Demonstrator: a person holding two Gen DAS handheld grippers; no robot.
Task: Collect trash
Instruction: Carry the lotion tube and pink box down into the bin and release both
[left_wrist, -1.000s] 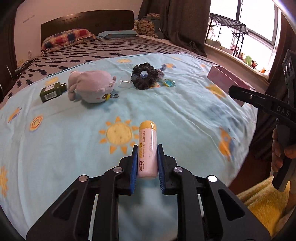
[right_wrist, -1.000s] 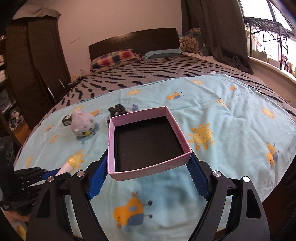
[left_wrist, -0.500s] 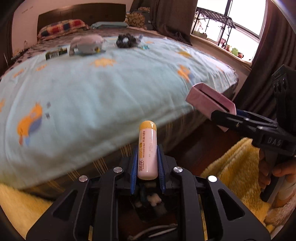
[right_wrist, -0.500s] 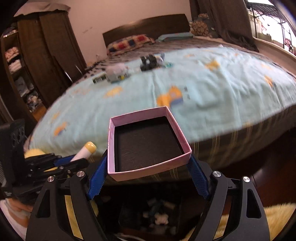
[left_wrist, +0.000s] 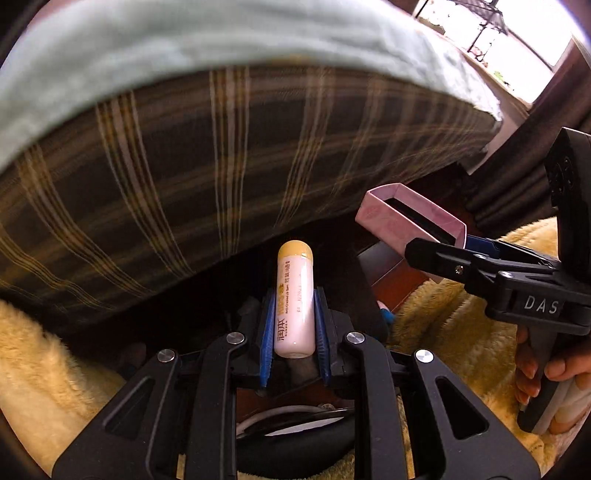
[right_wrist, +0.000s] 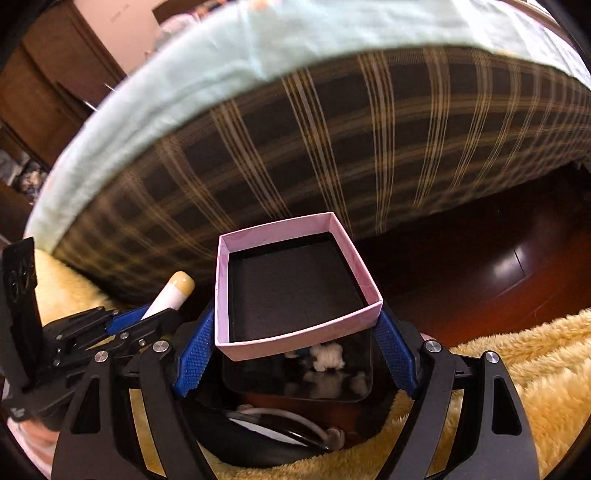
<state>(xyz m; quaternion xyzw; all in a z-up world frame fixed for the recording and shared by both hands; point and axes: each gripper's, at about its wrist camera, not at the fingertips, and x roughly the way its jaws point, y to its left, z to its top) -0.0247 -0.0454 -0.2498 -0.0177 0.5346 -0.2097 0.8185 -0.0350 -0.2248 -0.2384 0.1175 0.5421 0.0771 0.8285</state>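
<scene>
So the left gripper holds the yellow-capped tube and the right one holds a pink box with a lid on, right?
Not quite. The pink box is open, no lid; the right wrist view shows its dark inside. The left gripper does hold the yellow-capped tube, and the right gripper the box.

yellow fluffy rug (right_wrist: 524, 373) lies on dark wooden floor (right_wrist: 480, 258).

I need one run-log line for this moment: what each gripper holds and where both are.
left gripper: shut on lotion tube | right gripper: shut on pink box | position: both over black bin beside bed
</scene>
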